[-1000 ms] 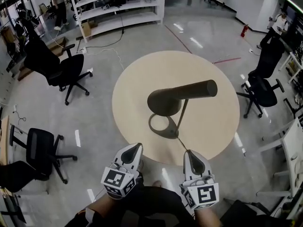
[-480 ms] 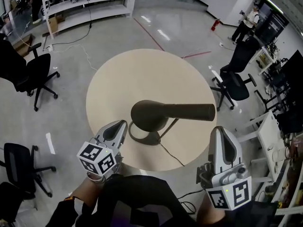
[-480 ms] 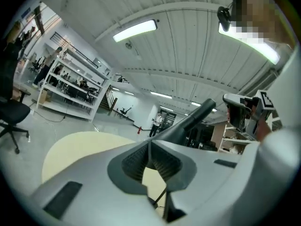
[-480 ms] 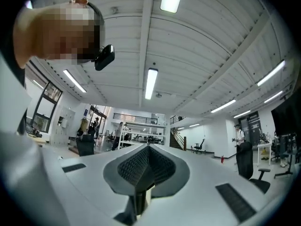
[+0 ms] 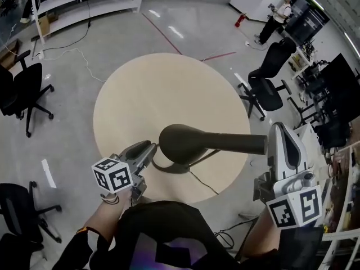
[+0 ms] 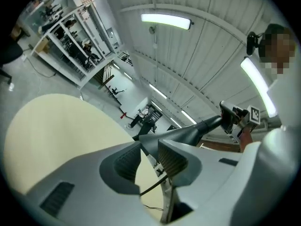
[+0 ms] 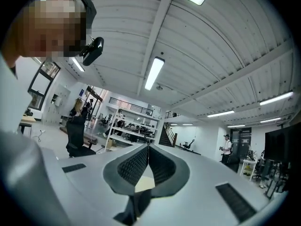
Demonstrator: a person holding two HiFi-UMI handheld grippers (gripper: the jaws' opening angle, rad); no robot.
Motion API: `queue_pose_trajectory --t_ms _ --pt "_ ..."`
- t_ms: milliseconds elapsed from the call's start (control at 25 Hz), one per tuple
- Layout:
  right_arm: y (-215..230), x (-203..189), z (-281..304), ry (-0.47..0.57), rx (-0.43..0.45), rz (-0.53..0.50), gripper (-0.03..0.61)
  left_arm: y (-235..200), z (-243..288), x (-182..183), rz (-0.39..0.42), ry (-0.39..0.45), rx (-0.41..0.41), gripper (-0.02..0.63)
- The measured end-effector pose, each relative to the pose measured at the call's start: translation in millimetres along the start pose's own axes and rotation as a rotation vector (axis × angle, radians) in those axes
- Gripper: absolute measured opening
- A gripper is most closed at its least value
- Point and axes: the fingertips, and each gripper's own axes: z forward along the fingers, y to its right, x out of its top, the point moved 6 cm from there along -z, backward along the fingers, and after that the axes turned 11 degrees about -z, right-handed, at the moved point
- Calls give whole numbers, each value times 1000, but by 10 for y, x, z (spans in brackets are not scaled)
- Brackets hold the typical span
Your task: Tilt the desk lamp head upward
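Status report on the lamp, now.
Left tongs just opening, empty, at lamp head. Right tongs shut, empty. Lamp head not gripped. Nothing in the way.

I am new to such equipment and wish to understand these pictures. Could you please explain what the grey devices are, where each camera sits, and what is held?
A person holds a grey two-jaw gripper in each hand. The head view looks down from the person's head; each gripper view looks along that gripper's jaws. On the round beige table stands a dark desk lamp with a cone-shaped head. The left gripper is beside the lamp; its jaws have just been opening, with nothing between them. The right gripper is shut and empty.
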Motion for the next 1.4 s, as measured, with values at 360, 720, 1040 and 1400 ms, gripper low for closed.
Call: queue_pose_trajectory --t_ms 360,720,1040,1400 --pt "-51 -112 356 -128 -32 -34 14 -205 188 -43 -216 -120 -217 167" --pt "1 -243 439 -215 -44 -72 14 -211 280 -2 -280 -142 -302 167" --pt "40 -420 373 -248 -65 -31 14 -189 202 197 -247 -111 -285 144" --pt "169 -671 88 -250 -121 50 14 144 85 717 -164 28 -328 114"
